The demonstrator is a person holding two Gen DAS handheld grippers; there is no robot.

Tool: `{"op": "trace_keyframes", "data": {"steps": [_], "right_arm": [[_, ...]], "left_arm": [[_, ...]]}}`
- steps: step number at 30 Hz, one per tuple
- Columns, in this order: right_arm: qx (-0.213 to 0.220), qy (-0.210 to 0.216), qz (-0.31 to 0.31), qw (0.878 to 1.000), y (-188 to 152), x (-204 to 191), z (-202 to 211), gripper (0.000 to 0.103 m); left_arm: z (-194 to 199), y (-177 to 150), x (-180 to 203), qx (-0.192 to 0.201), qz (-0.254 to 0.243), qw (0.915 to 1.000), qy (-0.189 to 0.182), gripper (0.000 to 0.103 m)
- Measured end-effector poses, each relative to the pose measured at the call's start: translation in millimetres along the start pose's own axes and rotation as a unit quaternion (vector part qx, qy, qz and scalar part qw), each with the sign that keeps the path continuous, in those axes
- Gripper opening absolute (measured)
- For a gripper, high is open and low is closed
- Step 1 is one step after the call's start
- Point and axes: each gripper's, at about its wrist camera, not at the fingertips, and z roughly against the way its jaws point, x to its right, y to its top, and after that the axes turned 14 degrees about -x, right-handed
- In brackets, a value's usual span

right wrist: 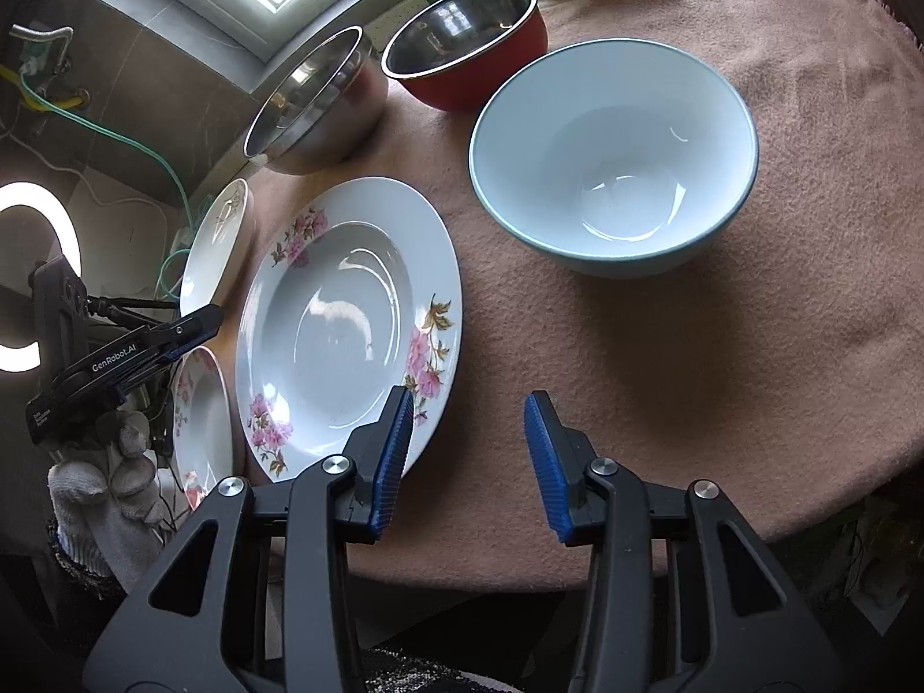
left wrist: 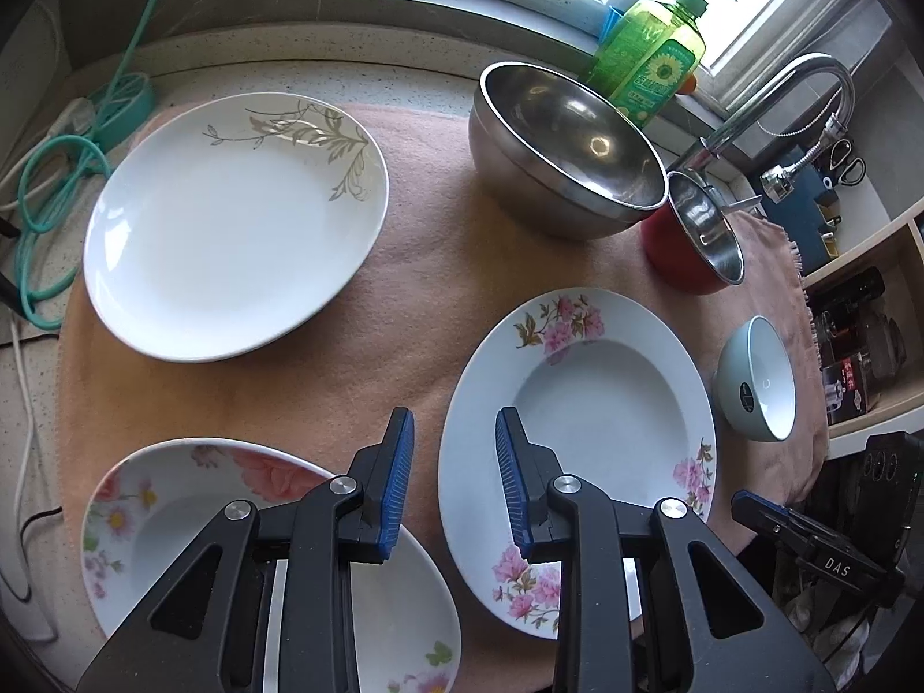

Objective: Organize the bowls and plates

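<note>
A desk (left wrist: 404,81) covered by a pink cloth (left wrist: 427,300) carries plates and bowls, seen from two hand-held tools looking steeply down

The left tool (left wrist: 454,482) hangs above the cloth with its blue pads (left wrist: 398,485) partly apart and nothing between them. Bare cloth shows in the gap. Just left of the gap and under the tool lies a rose plate (left wrist: 173,520). Just right of it lies a pink-flower plate (left wrist: 577,439), whose rim passes under the right pad; whether the pad touches it cannot be told. Farther ahead on the left lies a leaf plate (left wrist: 231,231), well apart from the tool

At the back stands a steel bowl (left wrist: 566,150), with a red bowl (left wrist: 687,237) just beside it on the right. A pale blue bowl (left wrist: 756,381) stands right of the pink-flower plate. A green soap bottle (left wrist: 652,52) and a faucet (left wrist: 779,98) stand behind the bowls

The right tool (right wrist: 468,456) also has its pads (right wrist: 543,462) partly apart, empty, over bare cloth. The pink-flower plate (right wrist: 346,323) lies just left of it, its near rim beside the left pad. The pale blue bowl (right wrist: 612,156) stands upright ahead and slightly right, apart from the tool. The red bowl (right wrist: 468,46) and steel bowl (right wrist: 312,104) are farther back

At the left edge a gloved hand (right wrist: 110,491) holds the other tool
</note>
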Motion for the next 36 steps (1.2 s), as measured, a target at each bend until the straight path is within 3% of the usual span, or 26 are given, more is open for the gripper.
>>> {"op": "trace_keyframes", "data": {"steps": [3, 8, 36], "right_arm": [[-0.006, 0.001, 0.006, 1.000, 1.8, -2.7, -3.2, 0.030], [-0.011, -0.001, 0.012, 1.000, 6.5, -5.8, -6.0, 0.024], [-0.041, 0.019, 0.019, 0.999, 18.4, -5.0, -21.8, 0.016]], "left_arm": [[-5.4, 5.0, -2.0, -0.008, 0.000, 1.0000, -0.004, 0.023], [-11.8, 10.3, -3.1, -0.018, 0.002, 0.9998, -0.004, 0.022], [-24.3, 20.8, -4.4, -0.041, 0.003, 0.9989, -0.021, 0.013]]}}
